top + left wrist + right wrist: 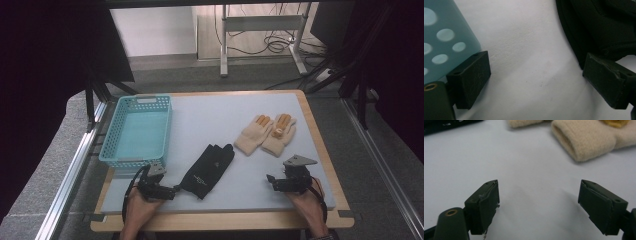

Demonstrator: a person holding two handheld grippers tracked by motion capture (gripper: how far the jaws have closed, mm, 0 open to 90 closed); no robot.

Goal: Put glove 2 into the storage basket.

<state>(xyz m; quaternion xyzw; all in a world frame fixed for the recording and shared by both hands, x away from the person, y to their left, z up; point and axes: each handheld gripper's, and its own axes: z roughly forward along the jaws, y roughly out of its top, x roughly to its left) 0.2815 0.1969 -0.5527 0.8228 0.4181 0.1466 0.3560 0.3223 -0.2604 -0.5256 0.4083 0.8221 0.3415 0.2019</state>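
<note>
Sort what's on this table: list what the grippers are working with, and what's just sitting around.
In use: black gloves, beside the open left gripper; beige gloves, ahead of the open right gripper; teal basket.
Lying about: desk frame and cables behind the table.

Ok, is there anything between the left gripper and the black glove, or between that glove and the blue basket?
Nothing visible. The left gripper, jaws open, sits right at the black glove cuff. Bare mat lies between the glove and the blue basket.
</note>
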